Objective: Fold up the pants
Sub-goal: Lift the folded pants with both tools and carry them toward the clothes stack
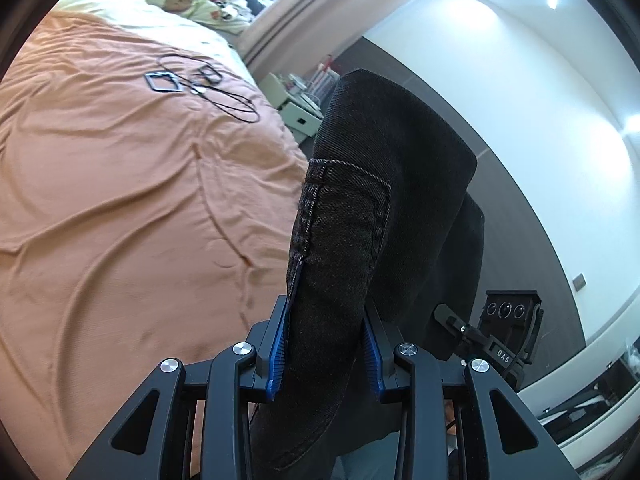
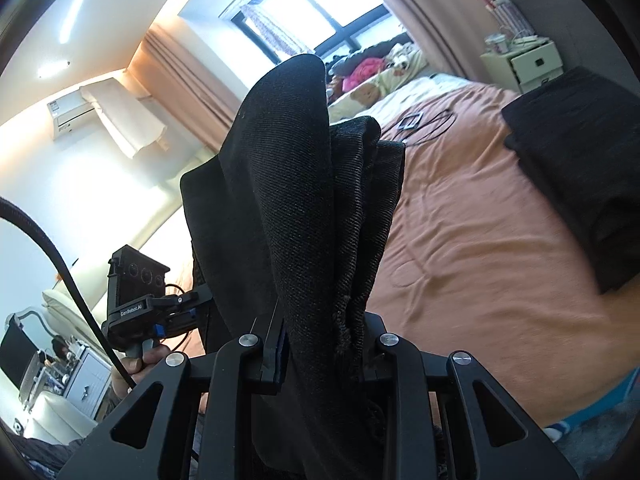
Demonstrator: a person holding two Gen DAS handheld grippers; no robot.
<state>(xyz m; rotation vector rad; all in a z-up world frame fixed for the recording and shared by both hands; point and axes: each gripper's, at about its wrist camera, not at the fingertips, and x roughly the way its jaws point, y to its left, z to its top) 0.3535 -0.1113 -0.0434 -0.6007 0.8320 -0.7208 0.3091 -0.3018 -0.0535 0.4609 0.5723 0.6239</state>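
The black denim pants [image 1: 360, 208] hang in the air over the orange bed. My left gripper [image 1: 325, 344] is shut on a bunched part with a stitched pocket seam, blue pads pressing the cloth. My right gripper [image 2: 320, 344] is shut on several layers of the same pants [image 2: 296, 200], with a frayed hem edge between the fingers. The right gripper also shows in the left wrist view [image 1: 500, 336], to the right behind the cloth. The left gripper shows in the right wrist view [image 2: 140, 300], held by a hand at the left.
The orange bedspread [image 1: 120, 220] lies below. A folded black garment [image 2: 580, 168] rests on the bed at the right. Cables and a small square frame [image 1: 164, 82] lie further up the bed. Pillows and a white nightstand [image 2: 528, 60] stand beyond.
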